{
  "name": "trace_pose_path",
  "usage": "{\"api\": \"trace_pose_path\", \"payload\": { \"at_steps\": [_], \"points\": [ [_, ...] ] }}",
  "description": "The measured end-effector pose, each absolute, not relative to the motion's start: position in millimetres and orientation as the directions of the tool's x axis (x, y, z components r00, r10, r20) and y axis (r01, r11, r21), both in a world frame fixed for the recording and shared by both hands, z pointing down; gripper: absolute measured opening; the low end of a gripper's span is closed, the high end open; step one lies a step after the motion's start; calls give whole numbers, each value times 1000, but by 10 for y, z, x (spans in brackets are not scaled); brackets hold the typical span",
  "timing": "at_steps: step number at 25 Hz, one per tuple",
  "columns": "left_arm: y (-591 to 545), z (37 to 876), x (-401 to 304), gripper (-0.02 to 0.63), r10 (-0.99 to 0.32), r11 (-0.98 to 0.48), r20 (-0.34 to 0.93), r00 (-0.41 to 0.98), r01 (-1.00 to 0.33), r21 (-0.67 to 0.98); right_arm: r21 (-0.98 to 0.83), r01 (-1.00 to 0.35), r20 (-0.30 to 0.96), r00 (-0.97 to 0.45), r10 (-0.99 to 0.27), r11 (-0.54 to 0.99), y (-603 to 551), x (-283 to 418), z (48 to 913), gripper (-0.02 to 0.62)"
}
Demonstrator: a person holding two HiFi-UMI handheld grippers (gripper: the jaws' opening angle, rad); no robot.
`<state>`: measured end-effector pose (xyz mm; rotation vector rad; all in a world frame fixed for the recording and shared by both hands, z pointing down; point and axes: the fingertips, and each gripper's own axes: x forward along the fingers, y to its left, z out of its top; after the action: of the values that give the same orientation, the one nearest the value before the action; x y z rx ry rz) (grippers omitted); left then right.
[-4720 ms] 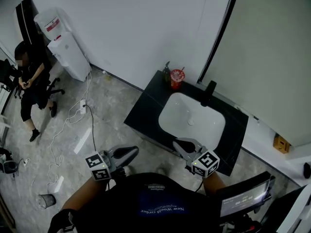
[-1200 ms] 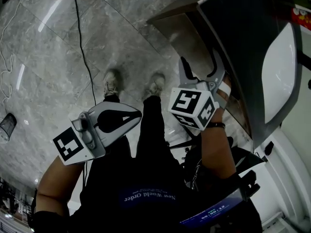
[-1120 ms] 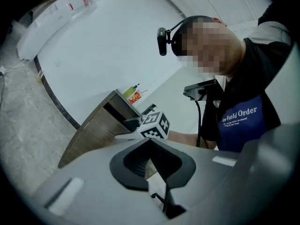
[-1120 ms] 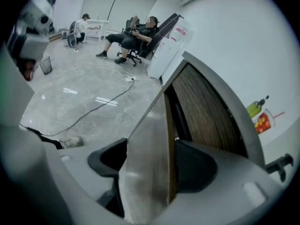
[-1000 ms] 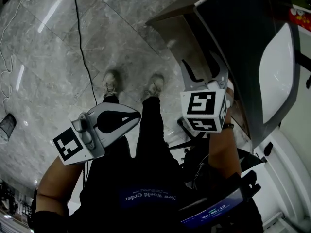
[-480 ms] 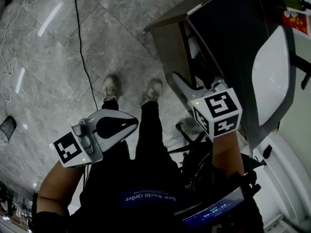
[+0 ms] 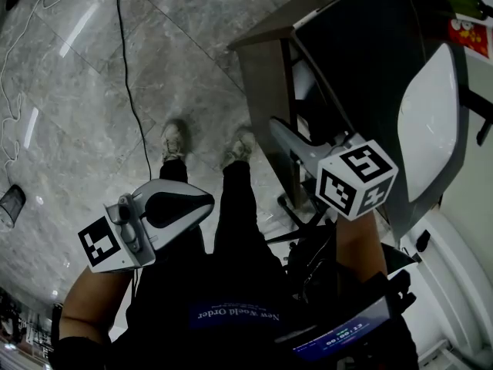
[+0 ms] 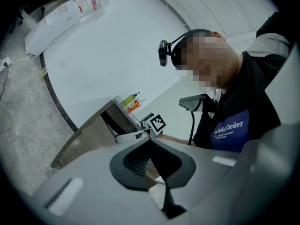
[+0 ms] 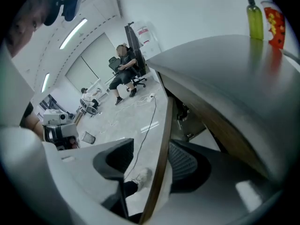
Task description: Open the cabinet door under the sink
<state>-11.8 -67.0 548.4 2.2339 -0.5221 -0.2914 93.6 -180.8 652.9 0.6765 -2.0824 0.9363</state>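
The brown cabinet door [image 7: 263, 83] under the black countertop [image 7: 362, 45] and white sink [image 7: 427, 122] stands swung open, with the dark inside showing behind it. My right gripper [image 7: 283, 133] reaches down at the door's free edge. In the right gripper view that thin edge [image 9: 159, 163] runs between the jaws of the right gripper [image 9: 150, 162]. The jaws are closing: the right pad [image 9: 187, 165] lies close against the door, while a gap shows at the left pad [image 9: 119, 158]. My left gripper [image 7: 209, 200] hangs shut and holds nothing, away from the cabinet, over my legs.
A green bottle [image 9: 253, 18] and a red cup [image 9: 273, 20] stand on the countertop. A black cable [image 7: 127, 68] runs across the marble floor, and a small bin [image 7: 9, 203] sits at the far left. My shoes [image 7: 173, 137] are close to the door. A seated person [image 9: 123, 71] is far off.
The cabinet door has swung outward from nearly closed to open. My right gripper rolled and came back toward me with the door's edge. The left gripper hardly moved.
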Motion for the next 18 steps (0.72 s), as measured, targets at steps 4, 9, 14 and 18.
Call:
{"api": "trace_pose_path", "payload": {
  "at_steps": [4, 9, 14, 18],
  "points": [
    [-693, 5452, -114, -1, -465, -588, -51, 884, -265, 764, -440, -707, 768, -616, -176, 554, -1774, 857, 6516, 228],
    [-745, 5366, -111, -2, -475, -588, -71, 877, -256, 767, -475, -697, 748, -641, -170, 537, -1716, 704, 6519, 217],
    [-758, 5280, -181, 0, -479, -611, -73, 875, -273, 743, -417, -748, 777, -588, -223, 517, -1786, 633, 6620, 134],
    [-754, 5225, -349, 0, -502, -609, -82, 861, -285, 740, -408, -767, 787, -571, -236, 495, -1808, 542, 6638, 117]
  ]
}}
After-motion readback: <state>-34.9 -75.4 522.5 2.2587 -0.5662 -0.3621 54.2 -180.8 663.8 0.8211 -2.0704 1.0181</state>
